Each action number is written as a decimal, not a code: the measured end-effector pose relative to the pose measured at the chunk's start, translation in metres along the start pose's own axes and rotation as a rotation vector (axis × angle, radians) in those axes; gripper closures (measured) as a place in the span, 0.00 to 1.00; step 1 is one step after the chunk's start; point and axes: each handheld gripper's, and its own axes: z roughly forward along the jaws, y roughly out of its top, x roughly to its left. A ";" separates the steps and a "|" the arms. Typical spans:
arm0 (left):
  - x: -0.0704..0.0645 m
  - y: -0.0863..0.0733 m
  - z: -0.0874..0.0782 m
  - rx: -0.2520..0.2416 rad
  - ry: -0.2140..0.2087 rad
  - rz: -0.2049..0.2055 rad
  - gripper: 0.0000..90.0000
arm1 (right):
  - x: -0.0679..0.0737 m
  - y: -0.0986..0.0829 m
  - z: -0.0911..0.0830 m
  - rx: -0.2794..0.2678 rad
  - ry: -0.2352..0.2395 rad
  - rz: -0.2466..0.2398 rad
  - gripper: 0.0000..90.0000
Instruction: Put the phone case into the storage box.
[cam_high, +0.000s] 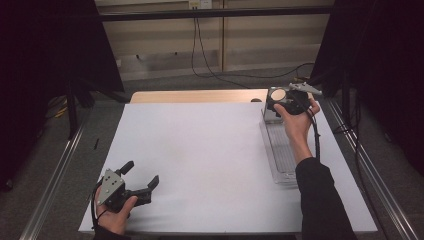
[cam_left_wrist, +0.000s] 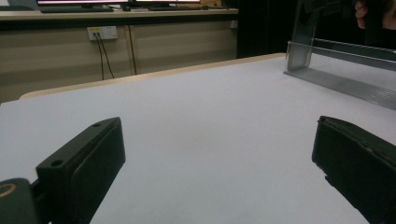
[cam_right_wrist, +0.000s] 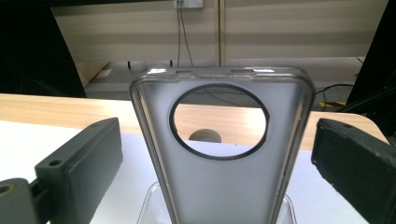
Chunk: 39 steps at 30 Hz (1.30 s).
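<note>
My right gripper (cam_high: 280, 102) is at the far right of the surface (cam_high: 200, 150), jaws spread wide, lined up on a phone case (cam_right_wrist: 224, 154). The case stands upright at the far end of a clear tray (cam_high: 282, 155); its round camera hole faces me in the right gripper view. The jaws flank the case on both sides, apart from it, not yet pinching. My left gripper (cam_high: 142, 177) rests at the near left corner, well apart from the tray, jaws also spread and holding nothing.

Step, as I read it: approach to grasp the case. Next move calls for easing forward a bit so the pads sit on the case's side edges, then squeezing gently, since the case looks thin and flexible and could bow or tip off the tray.
</note>
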 end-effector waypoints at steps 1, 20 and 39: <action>0.000 0.000 0.000 0.000 0.003 -0.001 0.03 | -0.001 0.000 -0.001 0.005 0.001 0.000 0.02; 0.002 0.000 0.000 -0.005 0.022 -0.010 0.04 | -0.008 -0.008 -0.011 -0.030 0.041 -0.017 0.02; 0.002 0.000 0.000 -0.007 0.020 -0.009 0.04 | -0.018 -0.017 -0.031 -0.033 0.078 -0.068 0.03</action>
